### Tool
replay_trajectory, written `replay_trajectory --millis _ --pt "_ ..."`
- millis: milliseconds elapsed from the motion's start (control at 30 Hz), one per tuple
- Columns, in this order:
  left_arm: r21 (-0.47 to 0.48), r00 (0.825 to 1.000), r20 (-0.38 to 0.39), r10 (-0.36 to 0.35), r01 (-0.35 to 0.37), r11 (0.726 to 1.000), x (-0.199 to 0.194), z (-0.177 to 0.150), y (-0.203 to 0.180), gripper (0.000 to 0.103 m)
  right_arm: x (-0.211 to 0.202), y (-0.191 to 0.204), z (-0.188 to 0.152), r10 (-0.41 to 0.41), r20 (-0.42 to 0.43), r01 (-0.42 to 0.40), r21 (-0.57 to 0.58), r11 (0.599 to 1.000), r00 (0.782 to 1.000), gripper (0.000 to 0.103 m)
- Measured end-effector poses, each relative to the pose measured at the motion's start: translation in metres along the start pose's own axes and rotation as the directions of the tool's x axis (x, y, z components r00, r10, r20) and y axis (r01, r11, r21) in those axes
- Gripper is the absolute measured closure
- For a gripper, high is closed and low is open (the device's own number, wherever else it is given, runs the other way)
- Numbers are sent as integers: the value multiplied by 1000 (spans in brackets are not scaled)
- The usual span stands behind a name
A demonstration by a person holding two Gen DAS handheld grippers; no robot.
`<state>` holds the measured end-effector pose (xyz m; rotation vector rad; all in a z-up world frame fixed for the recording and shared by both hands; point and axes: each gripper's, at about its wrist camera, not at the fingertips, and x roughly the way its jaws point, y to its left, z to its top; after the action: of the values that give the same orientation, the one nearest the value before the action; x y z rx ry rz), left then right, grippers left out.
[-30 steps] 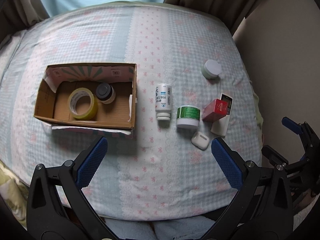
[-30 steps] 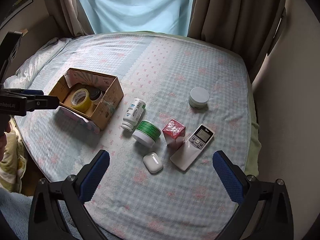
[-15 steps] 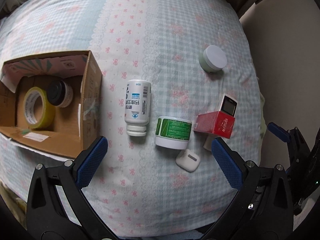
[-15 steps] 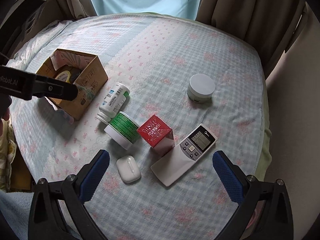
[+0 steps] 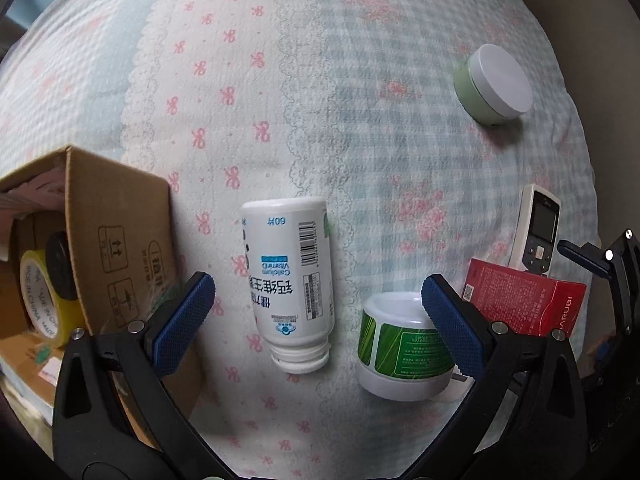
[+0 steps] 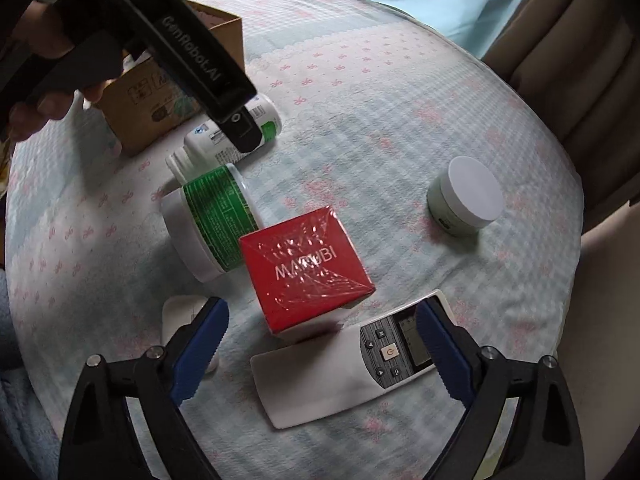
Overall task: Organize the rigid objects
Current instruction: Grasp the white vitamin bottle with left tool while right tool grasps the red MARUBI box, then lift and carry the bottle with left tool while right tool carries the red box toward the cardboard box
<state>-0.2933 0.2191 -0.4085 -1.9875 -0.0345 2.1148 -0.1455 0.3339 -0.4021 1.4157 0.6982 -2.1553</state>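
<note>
Two tongs wide, right (image 6: 322, 350) closing over flat remote (image 6: 344, 364); left (image 5: 318, 320) over smooth plastic bottle (image 5: 288, 280)

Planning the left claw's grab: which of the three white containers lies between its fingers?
The tall white bottle, lying on its side; the green-label tub is partly behind the finger, the pale-green jar far off.

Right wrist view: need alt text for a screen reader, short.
The right hand-held gripper, open, hangs over a red box and a white remote on a flowered cloth. Beyond lie a green-labelled jar, a white bottle, a cardboard box and a white-lidded jar; the left hand-held gripper's finger reaches in top left.
</note>
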Motion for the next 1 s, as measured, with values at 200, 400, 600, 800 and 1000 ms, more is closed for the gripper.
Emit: replay_trajectory --millis 200,400,600,800,1000 --pt "-46 1000 -4 1 -1 999 16 3 -4 4 22 -1 -4 84 22 -82 -60 995 996 29" --pt "-100 999 -40 -14 10 995 28 4 12 25 29 -2 -4 126 62 -122 -62 991 990 38" --pt "-116 995 -96 31 -42 992 41 3 25 57 30 -1 -7 131 66 -126 -66 990 989 56" --pt "-100 995 -95 29 -39 994 38 1 24 57 31 -6 -6 157 49 -155 -45 987 986 60" --pt "-79 996 -90 22 -29 996 31 -3 23 57 31 -6 -5 161 41 -161 -9 987 986 60"
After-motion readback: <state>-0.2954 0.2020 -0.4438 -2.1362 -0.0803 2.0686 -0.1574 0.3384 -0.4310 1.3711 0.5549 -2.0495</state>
